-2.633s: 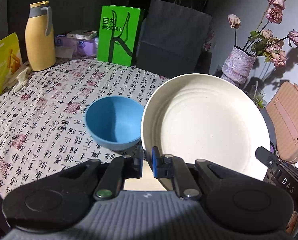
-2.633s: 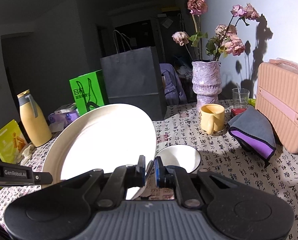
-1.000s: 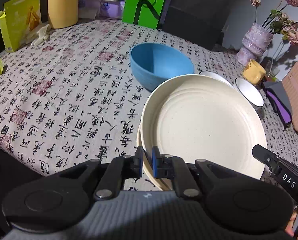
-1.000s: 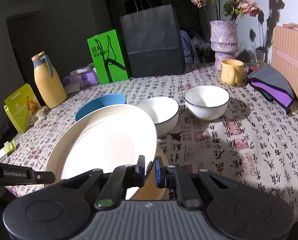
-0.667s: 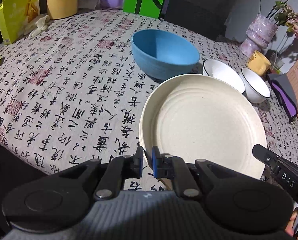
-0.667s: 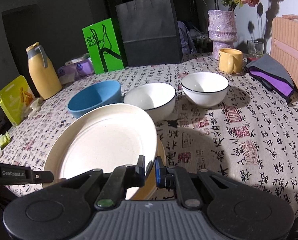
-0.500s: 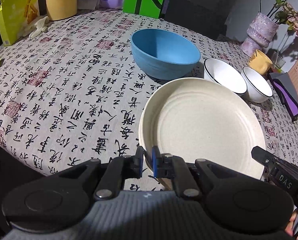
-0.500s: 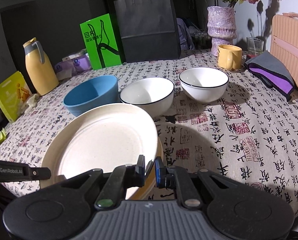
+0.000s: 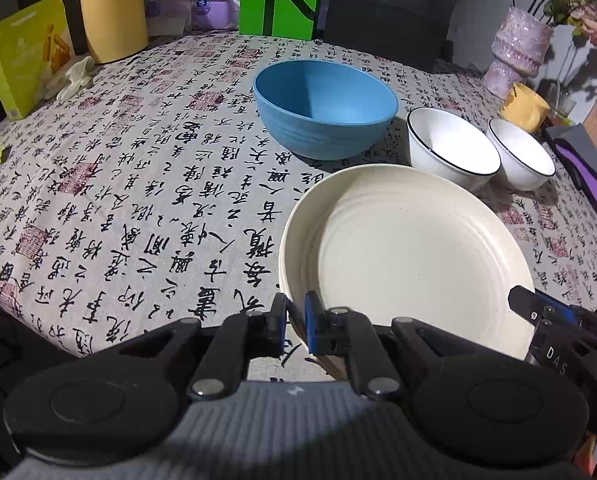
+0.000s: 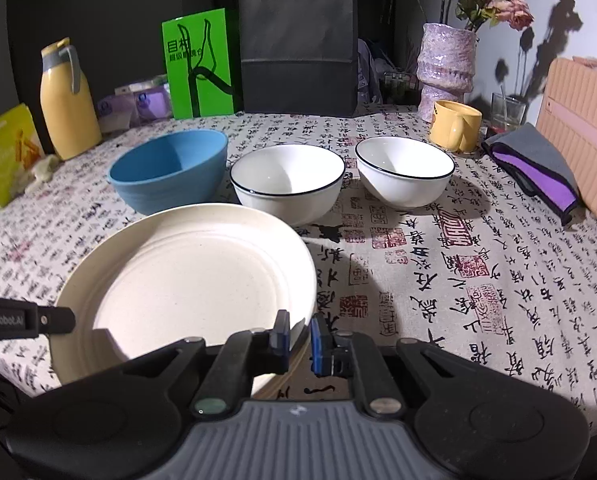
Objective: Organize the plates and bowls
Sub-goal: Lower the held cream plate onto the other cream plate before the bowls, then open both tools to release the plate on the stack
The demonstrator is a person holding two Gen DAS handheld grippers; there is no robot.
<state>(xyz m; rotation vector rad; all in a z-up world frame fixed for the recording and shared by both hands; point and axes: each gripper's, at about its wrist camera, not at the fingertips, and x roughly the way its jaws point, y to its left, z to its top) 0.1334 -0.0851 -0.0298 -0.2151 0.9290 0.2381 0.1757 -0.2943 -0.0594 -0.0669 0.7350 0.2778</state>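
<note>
A cream plate (image 9: 410,256) with faint ridged rings lies on a tablecloth (image 9: 138,200) of pale grey printed with black script and dull red seals. Blue bowl (image 9: 324,108); two white bowls (image 10: 288,184), thinly dark-rimmed, perhaps navy. Yellow mug (image 10: 456,125).

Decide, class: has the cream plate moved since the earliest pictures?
Yes. The cream plate, clamped by both grippers, has come down toward the tablecloth; it now sits low before the blue bowl.
</note>
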